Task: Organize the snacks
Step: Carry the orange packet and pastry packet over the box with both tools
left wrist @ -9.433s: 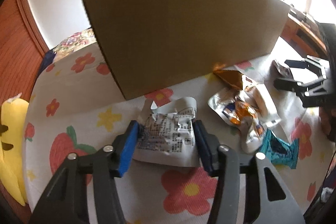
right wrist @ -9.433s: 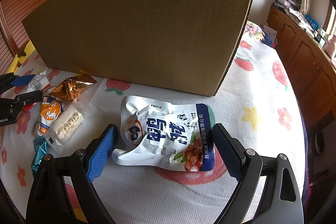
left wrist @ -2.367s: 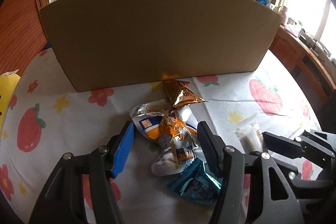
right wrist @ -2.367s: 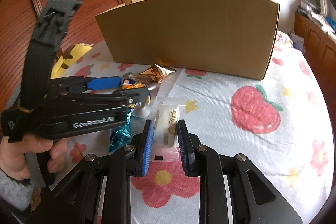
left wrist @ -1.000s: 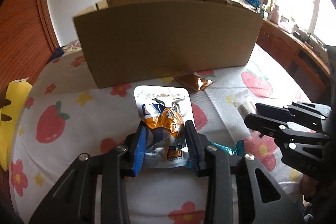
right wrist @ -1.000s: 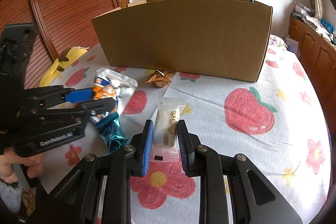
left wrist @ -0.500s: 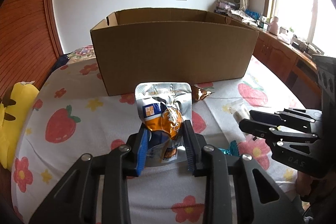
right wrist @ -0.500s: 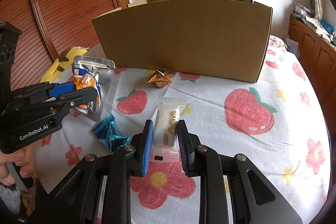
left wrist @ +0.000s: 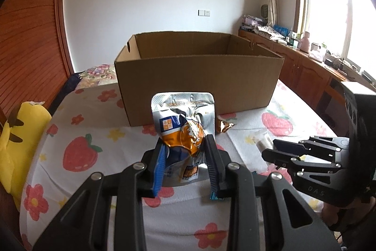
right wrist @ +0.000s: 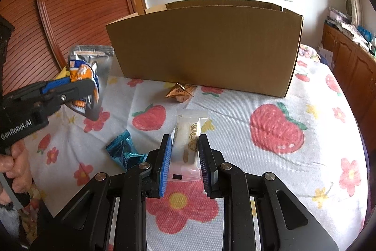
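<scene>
Left gripper (left wrist: 186, 164) pinches the orange pouch (left wrist: 185, 131) raised before the cardboard box (left wrist: 199, 84); right gripper (right wrist: 184, 161) clamps a clear packet (right wrist: 189, 140); two snacks beside the box remain unpacked.

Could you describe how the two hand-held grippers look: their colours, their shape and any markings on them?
Both are black frames of linked bars with silver rivets at the joints. The left hand-held gripper and the right hand-held gripper each have two flat fingers lined with ribbed blue pads. The left one carries white "GenRobot.AI" lettering on its side.
</scene>
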The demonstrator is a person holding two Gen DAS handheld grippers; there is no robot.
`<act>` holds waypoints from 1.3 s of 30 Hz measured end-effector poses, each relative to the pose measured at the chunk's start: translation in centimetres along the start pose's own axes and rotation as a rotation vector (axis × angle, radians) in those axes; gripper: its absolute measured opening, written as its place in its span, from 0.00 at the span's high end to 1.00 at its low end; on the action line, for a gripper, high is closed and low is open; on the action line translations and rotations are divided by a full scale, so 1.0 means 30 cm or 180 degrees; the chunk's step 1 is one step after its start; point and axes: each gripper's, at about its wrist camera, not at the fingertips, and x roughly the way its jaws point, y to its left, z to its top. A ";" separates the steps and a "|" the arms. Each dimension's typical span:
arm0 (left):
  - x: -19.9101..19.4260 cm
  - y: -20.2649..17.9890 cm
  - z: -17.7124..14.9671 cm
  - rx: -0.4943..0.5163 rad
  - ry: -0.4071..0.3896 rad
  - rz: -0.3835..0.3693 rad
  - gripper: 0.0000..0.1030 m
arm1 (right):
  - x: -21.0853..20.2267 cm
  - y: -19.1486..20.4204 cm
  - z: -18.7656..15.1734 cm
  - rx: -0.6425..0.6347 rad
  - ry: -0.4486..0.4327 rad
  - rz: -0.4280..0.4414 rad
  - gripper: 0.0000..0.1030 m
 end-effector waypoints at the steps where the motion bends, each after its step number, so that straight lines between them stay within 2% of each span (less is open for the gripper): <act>1: -0.004 0.000 0.004 0.0002 -0.0012 -0.0004 0.71 | -0.001 0.001 0.001 -0.0003 -0.0010 -0.0002 0.79; 13: -0.040 0.001 0.082 0.0083 -0.0192 -0.0090 0.71 | -0.034 -0.014 0.052 -0.0047 -0.0071 0.0036 0.79; 23: -0.013 -0.006 0.210 0.0233 -0.0351 -0.0078 0.70 | -0.121 -0.056 0.234 -0.0156 -0.0384 -0.0014 0.79; 29: 0.032 0.005 0.287 0.0324 -0.0394 -0.0096 0.70 | -0.133 -0.060 0.342 -0.0314 -0.0472 -0.0052 0.79; 39: 0.099 0.047 0.443 0.0353 -0.0554 -0.0140 0.70 | -0.045 -0.060 0.490 -0.0462 -0.0546 -0.0042 0.79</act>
